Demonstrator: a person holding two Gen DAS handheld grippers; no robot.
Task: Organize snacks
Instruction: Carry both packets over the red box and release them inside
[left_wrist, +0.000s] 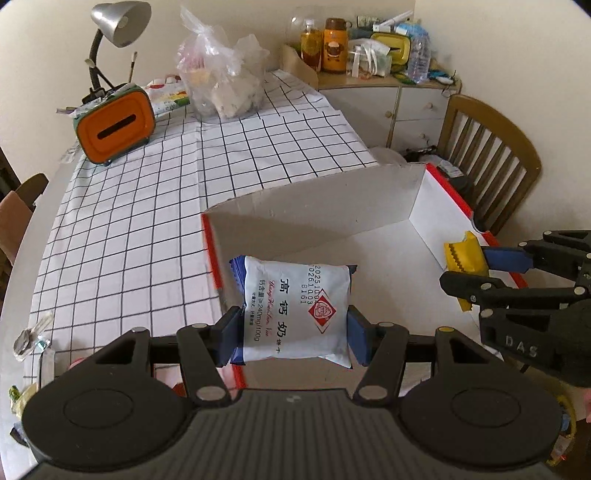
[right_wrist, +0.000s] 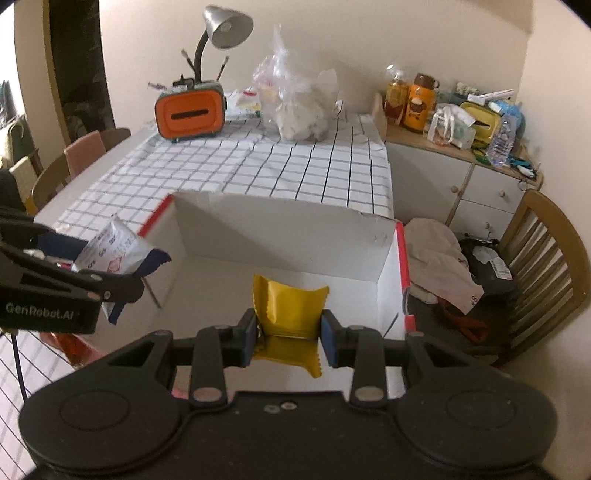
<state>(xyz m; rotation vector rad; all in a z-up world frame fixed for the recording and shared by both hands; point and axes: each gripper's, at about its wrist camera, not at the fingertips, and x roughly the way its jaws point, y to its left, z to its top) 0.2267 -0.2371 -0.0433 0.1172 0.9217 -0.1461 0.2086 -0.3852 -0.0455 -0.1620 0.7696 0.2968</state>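
Observation:
My left gripper (left_wrist: 293, 338) is shut on a white and blue biscuit packet (left_wrist: 295, 314) and holds it above the open white box with red edges (left_wrist: 314, 206). It also shows in the right wrist view (right_wrist: 110, 254), at the box's left side. My right gripper (right_wrist: 289, 338) is shut on a yellow snack packet (right_wrist: 290, 310) and holds it over the box (right_wrist: 280, 225). In the left wrist view the right gripper (left_wrist: 469, 269) holds the yellow packet (left_wrist: 463, 256) at the box's right wall. The box floor that shows is bare.
The box sits at the near edge of a table with a checked cloth (left_wrist: 147, 206). An orange tissue holder (left_wrist: 114, 127), a desk lamp (left_wrist: 118, 26) and a plastic bag (left_wrist: 225, 81) stand at the far end. A wooden chair (left_wrist: 491, 158) and cluttered cabinet (left_wrist: 369, 55) are to the right.

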